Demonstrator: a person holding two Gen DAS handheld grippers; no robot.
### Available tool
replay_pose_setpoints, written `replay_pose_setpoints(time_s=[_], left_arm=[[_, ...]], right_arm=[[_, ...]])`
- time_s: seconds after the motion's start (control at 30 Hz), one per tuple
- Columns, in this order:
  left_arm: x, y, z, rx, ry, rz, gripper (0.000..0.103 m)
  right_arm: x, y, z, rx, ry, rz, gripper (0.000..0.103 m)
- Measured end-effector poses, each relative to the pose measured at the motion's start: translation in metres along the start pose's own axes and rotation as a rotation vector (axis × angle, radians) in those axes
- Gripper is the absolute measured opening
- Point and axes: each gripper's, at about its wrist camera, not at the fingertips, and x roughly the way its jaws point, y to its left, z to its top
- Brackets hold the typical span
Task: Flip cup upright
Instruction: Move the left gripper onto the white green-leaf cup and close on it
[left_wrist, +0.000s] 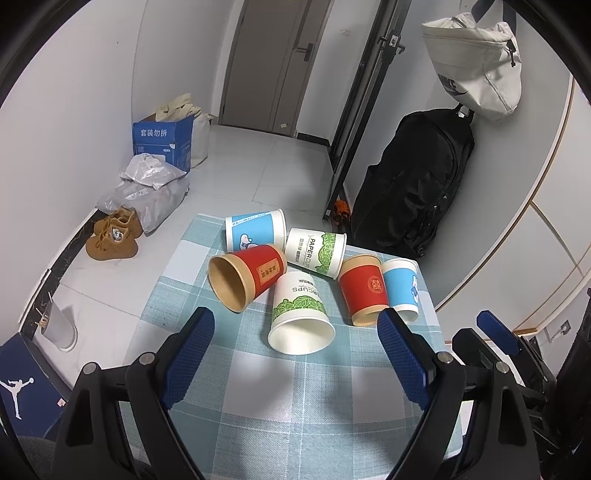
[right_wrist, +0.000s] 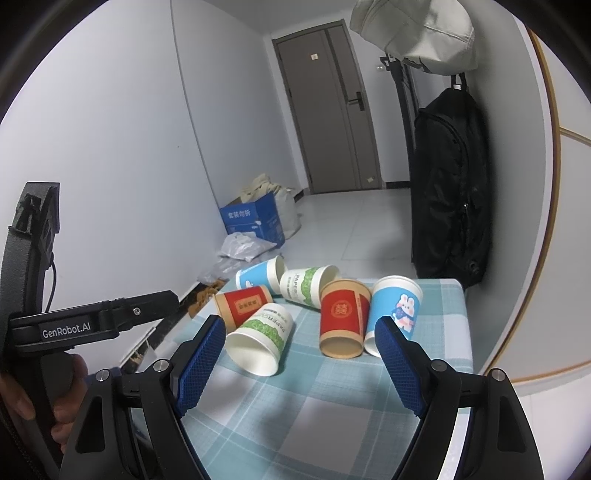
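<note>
Several paper cups lie on their sides on a checked tablecloth (left_wrist: 295, 391). Nearest is a white and green cup (left_wrist: 300, 317), also in the right wrist view (right_wrist: 260, 341), its mouth towards me. Around it lie a red cup (left_wrist: 245, 277), a second red cup (left_wrist: 364, 290), a blue cup (left_wrist: 400, 290), a far blue cup (left_wrist: 256, 229) and a far white cup (left_wrist: 316, 251). My left gripper (left_wrist: 297, 325) is open and empty, just above the white cup's mouth. My right gripper (right_wrist: 301, 334) is open and empty, in front of the cups.
The table (right_wrist: 454, 295) is small, with edges close on the left and right. A black backpack (left_wrist: 413, 192) hangs at the right wall. Shoes (left_wrist: 112, 238), plastic bags (left_wrist: 147, 188) and a blue box (left_wrist: 162, 142) lie on the floor at the left.
</note>
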Motion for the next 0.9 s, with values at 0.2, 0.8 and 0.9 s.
replay_pose_setpoints(time_s=[0.2,0.8,0.9], left_arm=[[0.01,0.003,0.0,-0.014,0.047,-0.02,0.087],[0.117,0.003,0.019,-0.054,0.359,-0.033,0.087],[0.128,0.003,0.017,-0.027,0.39,-0.021,0.087]], right_arm=[[-0.001,-0.001,0.002,0.025,0.004,0.016,0.083],[0.024,-0.026,0.009,0.07,0.128,-0.053,0.084],[0.029,-0.034,0.01,0.102,0.154,-0.052,0.084]])
